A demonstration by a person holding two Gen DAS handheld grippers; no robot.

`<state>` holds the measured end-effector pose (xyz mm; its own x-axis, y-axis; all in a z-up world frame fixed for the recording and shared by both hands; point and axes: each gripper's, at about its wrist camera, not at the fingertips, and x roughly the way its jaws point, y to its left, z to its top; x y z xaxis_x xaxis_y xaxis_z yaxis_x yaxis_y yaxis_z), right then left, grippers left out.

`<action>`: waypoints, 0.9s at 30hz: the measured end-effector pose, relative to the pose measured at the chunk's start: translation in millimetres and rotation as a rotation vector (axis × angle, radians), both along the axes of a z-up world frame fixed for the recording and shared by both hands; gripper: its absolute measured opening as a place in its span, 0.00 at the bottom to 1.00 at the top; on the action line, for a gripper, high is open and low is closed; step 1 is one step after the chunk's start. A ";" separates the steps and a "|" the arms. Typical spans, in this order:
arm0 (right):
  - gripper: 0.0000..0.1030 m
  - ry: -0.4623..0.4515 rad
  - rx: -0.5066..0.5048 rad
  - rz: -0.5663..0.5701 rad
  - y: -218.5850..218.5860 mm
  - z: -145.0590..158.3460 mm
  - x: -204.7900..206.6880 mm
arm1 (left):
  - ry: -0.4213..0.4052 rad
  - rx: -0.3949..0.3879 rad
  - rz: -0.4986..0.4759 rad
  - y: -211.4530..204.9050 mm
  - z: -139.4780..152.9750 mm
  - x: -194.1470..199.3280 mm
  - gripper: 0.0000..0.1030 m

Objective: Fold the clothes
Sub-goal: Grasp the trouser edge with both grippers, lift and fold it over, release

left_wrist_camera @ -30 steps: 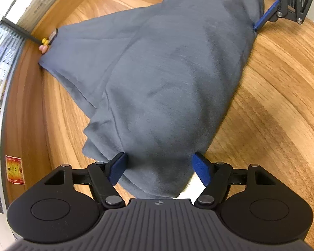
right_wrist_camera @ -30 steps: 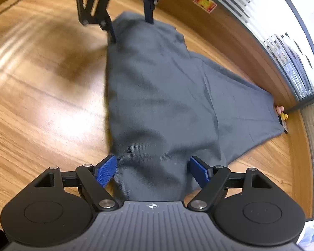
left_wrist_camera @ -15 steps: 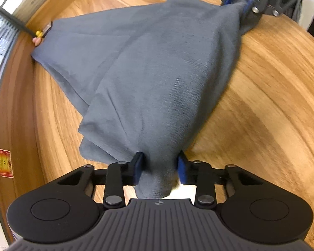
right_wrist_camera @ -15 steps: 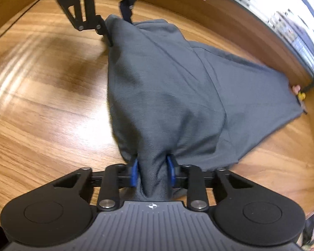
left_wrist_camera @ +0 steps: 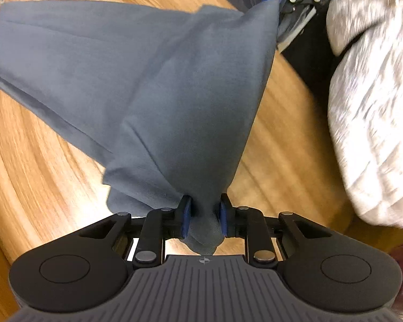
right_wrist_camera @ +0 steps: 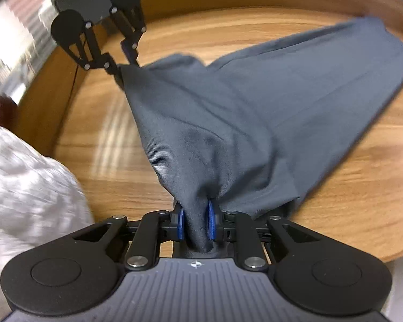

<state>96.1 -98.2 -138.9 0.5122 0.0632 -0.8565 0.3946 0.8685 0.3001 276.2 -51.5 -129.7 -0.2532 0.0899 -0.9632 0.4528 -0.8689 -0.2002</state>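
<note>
Since 1 second earlier, both sets of jaws, then spread wide around the cloth, were closing: the left gripper (left_wrist_camera: 203, 218) and the right gripper (right_wrist_camera: 196, 224) each pinched a bunched corner of the grey garment (left_wrist_camera: 153, 80), lifting that end off the wooden table (left_wrist_camera: 35, 161). The far end still lay flat near the table's edge; bare wood stayed free on both sides

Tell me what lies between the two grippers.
Only the grey cloth, stretched from the left gripper to the right gripper, both closing on it; the right wrist view shows this.
</note>
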 end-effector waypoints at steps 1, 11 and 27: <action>0.18 -0.008 0.020 -0.009 -7.9 4.8 -2.1 | 0.000 0.002 0.016 -9.1 3.8 2.3 0.23; 0.18 -0.044 -0.028 -0.050 -117.8 38.7 0.4 | 0.038 -0.090 0.235 -87.5 27.9 30.7 0.24; 0.26 0.057 -0.002 -0.065 -242.2 -31.8 20.8 | 0.000 -0.162 0.442 -181.1 -41.2 33.8 0.23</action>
<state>116.8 -340.5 -170.6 0.4657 0.0299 -0.8845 0.4667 0.8408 0.2741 310.0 -232.6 -170.9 -0.2332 -0.1781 -0.9560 0.7867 -0.6124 -0.0778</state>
